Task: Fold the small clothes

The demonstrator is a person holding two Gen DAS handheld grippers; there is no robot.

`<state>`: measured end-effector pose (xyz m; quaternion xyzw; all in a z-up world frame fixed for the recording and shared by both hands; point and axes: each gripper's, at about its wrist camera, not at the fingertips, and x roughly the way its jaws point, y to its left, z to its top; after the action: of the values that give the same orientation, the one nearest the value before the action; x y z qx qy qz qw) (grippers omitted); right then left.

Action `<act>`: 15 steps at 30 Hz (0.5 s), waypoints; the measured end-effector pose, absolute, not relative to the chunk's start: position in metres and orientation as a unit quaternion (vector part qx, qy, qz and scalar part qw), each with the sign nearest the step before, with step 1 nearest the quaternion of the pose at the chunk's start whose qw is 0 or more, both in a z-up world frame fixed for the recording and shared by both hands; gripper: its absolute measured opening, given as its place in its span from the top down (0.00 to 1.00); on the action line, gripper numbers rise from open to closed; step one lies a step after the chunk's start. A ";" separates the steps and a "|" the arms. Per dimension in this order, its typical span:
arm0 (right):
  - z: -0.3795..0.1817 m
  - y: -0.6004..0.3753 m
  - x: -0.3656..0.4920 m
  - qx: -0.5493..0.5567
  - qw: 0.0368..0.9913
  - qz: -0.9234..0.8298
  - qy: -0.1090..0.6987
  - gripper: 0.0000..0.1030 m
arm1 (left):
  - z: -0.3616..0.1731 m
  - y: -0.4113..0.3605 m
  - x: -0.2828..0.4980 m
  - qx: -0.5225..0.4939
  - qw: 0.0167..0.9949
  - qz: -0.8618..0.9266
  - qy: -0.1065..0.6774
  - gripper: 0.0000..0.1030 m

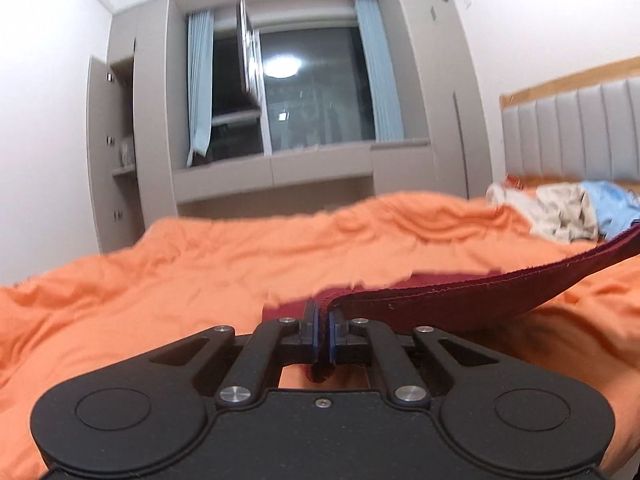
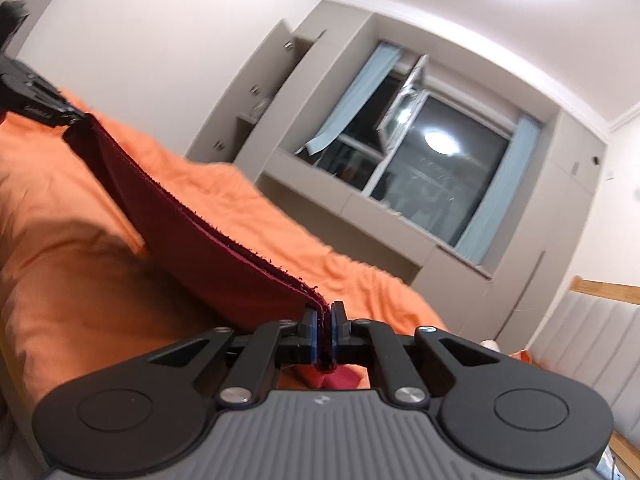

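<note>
A dark red garment [image 1: 460, 296] hangs stretched between my two grippers above the orange bedspread [image 1: 200, 264]. My left gripper [image 1: 323, 320] is shut on one end of its doubled edge. My right gripper [image 2: 325, 320] is shut on the other end of the dark red garment [image 2: 208, 252]. In the right wrist view the left gripper [image 2: 60, 114] shows at the far left, holding the cloth's far corner. The cloth runs taut from one gripper to the other, with its lower part hidden under its own fold.
A pile of small clothes [image 1: 568, 212], beige and light blue, lies on the bed near the grey padded headboard [image 1: 580, 132]. Grey cabinets [image 1: 120, 152] and a dark window [image 1: 312, 88] stand beyond the bed.
</note>
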<state>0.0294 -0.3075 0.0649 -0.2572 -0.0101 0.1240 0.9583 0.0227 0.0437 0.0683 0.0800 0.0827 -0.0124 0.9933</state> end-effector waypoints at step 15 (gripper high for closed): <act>0.117 -0.344 -0.060 -0.219 0.966 0.113 -0.073 0.93 | 0.136 0.001 -0.093 0.090 0.995 -0.050 -0.014 0.96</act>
<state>-0.0602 -0.3436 0.1168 -0.2189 -0.0729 0.1126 0.9665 -0.0927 0.0009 0.1362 0.0898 -0.0137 -0.0504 0.9946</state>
